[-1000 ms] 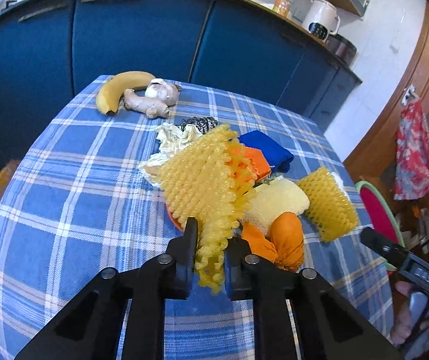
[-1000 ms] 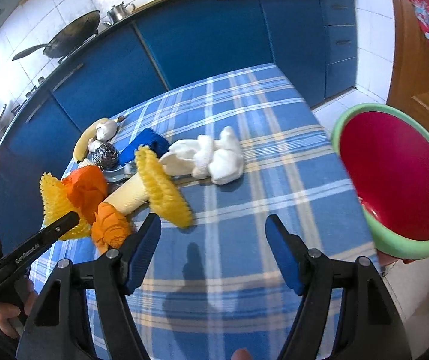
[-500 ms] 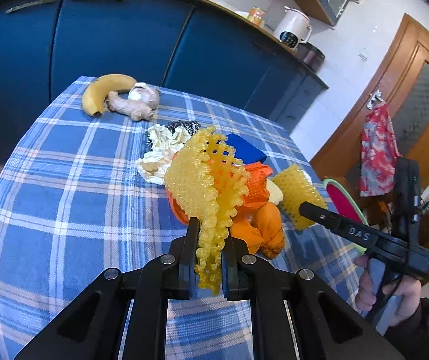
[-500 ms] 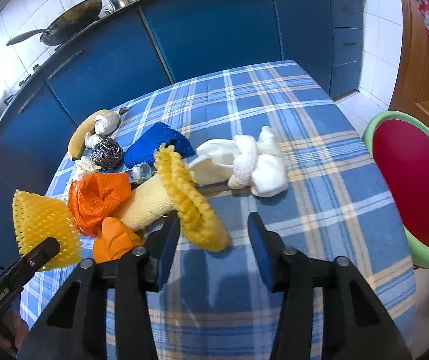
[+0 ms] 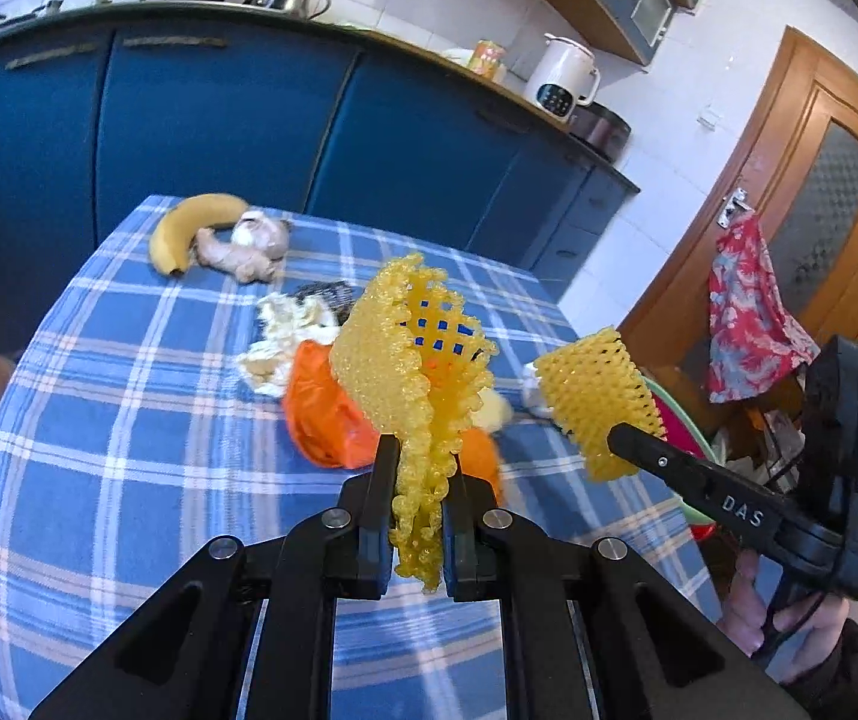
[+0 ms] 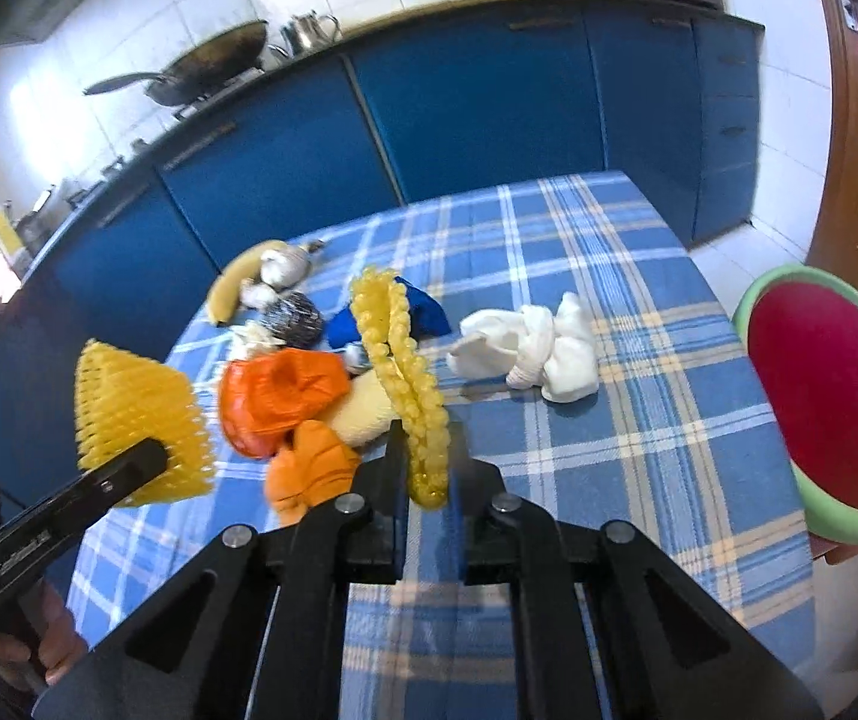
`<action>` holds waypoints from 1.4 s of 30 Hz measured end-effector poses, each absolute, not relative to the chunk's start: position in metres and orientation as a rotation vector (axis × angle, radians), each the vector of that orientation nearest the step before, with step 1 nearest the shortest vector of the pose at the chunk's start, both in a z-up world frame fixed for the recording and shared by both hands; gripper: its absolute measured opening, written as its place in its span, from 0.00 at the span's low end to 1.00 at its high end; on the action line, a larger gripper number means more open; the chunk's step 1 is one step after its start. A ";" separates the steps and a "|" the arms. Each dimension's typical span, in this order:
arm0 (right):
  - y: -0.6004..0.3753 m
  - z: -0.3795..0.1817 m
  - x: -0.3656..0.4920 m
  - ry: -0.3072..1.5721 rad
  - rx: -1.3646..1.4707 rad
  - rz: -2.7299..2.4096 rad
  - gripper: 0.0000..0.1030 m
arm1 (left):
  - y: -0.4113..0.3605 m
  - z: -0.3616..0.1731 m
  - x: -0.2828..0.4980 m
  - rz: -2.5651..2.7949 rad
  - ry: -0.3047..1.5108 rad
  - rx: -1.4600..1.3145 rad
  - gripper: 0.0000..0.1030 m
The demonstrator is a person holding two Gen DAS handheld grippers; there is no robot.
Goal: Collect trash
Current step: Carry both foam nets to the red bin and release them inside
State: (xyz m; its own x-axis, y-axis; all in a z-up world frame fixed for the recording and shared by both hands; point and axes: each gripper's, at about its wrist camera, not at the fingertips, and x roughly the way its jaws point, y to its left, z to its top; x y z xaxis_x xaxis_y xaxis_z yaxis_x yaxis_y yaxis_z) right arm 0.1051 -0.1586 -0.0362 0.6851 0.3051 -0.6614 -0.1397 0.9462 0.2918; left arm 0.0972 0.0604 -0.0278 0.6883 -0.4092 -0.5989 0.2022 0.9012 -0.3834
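Right gripper point(image 6: 427, 468), wide open second ago, had clamped onto second yellow foam fruit net point(image 6: 400, 360) above tablecloth point(image 6: 639, 438). Left gripper point(image 5: 419, 516) stayed pinched on first yellow foam net point(image 5: 393, 360), lifted over orange bag point(image 5: 321, 414).

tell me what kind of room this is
Most likely a home kitchen. A dark wok and small metal kettle sit on a stove above a run of blue cabinets, a white electric kettle stands on the counter, and a blue checked tablecloth covers the table.
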 end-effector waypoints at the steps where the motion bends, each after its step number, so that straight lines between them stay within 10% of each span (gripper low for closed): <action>1: -0.160 -0.034 0.102 0.771 0.231 0.256 0.13 | 0.057 -0.025 0.096 -0.357 0.737 -0.300 0.11; 42: -0.412 -0.062 0.053 0.721 0.514 -0.180 0.15 | -0.231 -0.019 0.146 -0.766 0.875 0.024 0.11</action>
State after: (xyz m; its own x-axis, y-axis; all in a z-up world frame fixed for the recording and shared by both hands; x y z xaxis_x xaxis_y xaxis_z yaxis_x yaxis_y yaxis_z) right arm 0.0533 -0.4120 -0.0617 0.7419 0.0169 -0.6703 0.3296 0.8614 0.3865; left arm 0.1463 -0.2308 -0.0187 0.3967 -0.5950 -0.6990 0.6138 0.7381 -0.2800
